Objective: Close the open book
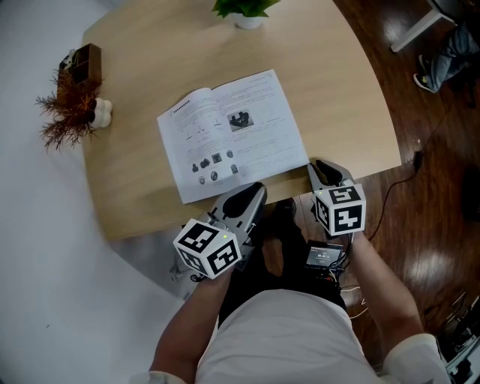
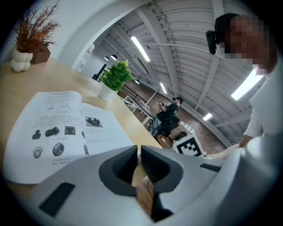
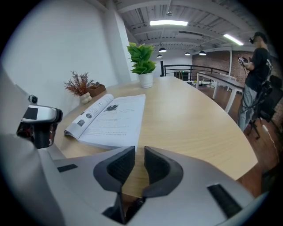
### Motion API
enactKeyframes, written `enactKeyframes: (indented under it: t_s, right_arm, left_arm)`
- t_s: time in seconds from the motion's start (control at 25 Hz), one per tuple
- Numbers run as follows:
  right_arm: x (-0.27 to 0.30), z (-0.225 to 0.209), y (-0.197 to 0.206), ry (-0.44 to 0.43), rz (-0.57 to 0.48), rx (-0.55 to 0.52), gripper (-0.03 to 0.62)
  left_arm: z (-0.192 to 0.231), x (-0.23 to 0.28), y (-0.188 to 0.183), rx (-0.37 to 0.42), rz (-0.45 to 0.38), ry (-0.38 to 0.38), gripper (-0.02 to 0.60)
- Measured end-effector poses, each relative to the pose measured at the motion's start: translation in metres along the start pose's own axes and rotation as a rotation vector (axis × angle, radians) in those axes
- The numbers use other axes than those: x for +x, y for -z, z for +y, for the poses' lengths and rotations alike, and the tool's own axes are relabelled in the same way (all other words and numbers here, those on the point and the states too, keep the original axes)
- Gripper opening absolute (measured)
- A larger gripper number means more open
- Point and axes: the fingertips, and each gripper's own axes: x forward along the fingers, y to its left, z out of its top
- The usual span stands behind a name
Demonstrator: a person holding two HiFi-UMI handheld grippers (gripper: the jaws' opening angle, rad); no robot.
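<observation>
The open book (image 1: 232, 131) lies flat on the light wooden table (image 1: 150, 45), pages up. It sits toward the near edge, its spine running from the far left to the near right, and its near corners come close to that edge. Both pages show printed text and small photographs.

The left gripper (image 1: 253, 193) rests at the near edge of the table, just in front of the book's near side. In the left gripper view its jaws are clenched on nothing, with only a thin slit between the ribbed pads (image 2: 121, 163). The book (image 2: 62, 128) spreads out just to the left beyond them.

The right gripper (image 1: 319, 166) is at the near edge by the book's near right corner, tilted downward. In the right gripper view its jaws stand slightly apart, released, and the narrow gap holds nothing but bare tabletop. The book (image 3: 112, 117) lies beyond and to the left of the tips, apart from them.

A green potted plant (image 1: 244, 9) stands at the far edge of the table. At the far left corner a dried reddish plant (image 1: 67, 112) sits in a white knobbly vase (image 1: 103, 112), beside a dark wooden box (image 1: 84, 64). Dark wood floor (image 1: 420, 135) shows to the right of the table.
</observation>
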Motion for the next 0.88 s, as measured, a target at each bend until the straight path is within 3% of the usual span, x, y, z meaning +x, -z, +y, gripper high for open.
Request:
enactKeyframes:
  t_s: [0.44,0.88]
  right_arm:
    - [-0.006,-0.008,-0.006,0.024,-0.016,-0.005,0.060]
    - [-0.023,0.003,-0.030,-0.027,-0.100,0.022,0.060]
  left_arm:
    - [0.001,-0.007,-0.006,-0.001,-0.011,-0.006,0.000]
    - [0.001,-0.023,-0.020,0.016,-0.030,-0.013,0.000]
